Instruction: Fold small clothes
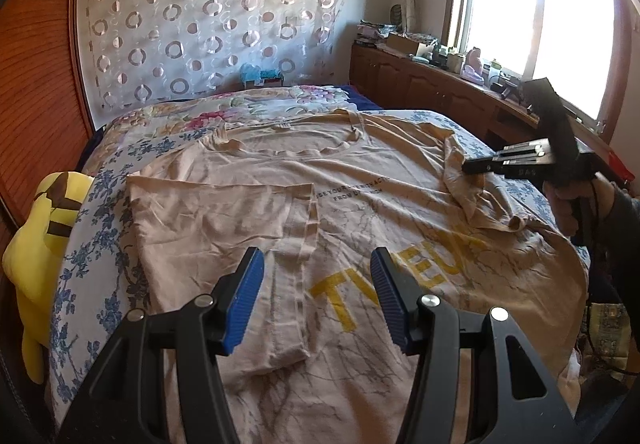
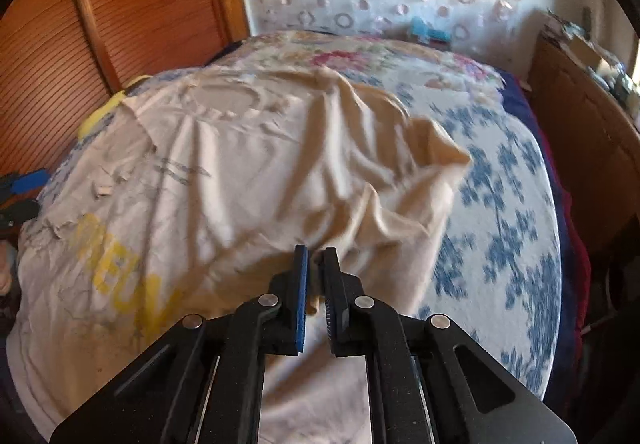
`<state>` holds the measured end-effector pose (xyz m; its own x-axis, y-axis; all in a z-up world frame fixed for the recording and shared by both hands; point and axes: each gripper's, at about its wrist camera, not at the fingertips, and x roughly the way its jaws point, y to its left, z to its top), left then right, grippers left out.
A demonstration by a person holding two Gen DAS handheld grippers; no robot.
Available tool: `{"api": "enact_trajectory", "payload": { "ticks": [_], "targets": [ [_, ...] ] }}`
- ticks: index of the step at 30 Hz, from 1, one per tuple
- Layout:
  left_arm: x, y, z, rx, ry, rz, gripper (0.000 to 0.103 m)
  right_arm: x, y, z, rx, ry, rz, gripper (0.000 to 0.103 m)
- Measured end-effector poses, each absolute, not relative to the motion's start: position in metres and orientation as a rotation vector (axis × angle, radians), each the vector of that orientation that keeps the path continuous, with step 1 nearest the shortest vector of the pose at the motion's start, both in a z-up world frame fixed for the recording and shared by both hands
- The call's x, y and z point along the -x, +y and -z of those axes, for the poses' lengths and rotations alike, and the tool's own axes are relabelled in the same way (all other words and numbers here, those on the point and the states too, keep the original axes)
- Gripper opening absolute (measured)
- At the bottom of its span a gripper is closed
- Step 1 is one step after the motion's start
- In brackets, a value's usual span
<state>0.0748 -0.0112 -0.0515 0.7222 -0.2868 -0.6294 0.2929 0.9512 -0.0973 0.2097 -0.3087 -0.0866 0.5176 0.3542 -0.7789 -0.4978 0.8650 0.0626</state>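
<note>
Beige tee point(image 1: 360, 212) is spread across the bed point(image 1: 100, 252), one sleeve already folded in over the chest. Left claw point(image 1: 316, 300) hangs over the yellow lettering, jaws about half apart, nothing between them. Right claw point(image 2: 314, 300) is pinched tight on a bunched-up bit of the tee near the other sleeve, fabric pulled into ridges. Yellow plush point(image 1: 36, 264) sits at the bed's edge.

A floral bedspread point(image 1: 116, 204) covers the bed. A yellow plush toy point(image 1: 36, 244) leans at its left edge, against a wooden slatted wardrobe point(image 1: 36, 84). Beyond the bed's far edge hangs a circle-patterned curtain point(image 1: 208, 24). Along the right edge runs a cluttered wooden cabinet point(image 1: 420, 80) beneath a window point(image 1: 532, 12).
</note>
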Motion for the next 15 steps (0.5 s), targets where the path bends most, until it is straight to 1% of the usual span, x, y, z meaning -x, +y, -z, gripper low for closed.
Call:
{"api": "enact_trajectory", "payload": {
  "ticks": [7, 15],
  "targets": [
    [-0.091, 0.005, 0.055, 0.003, 0.706, 0.293, 0.055, -0.23, -0.277, 0.065, 0.18, 0.835, -0.599, 0.002],
    [-0.108, 0.02, 0.053, 0.02, 0.715, 0.269, 0.055, -0.258, -0.227, 0.061, 0.192, 0.827, -0.706, 0.002]
  ]
}}
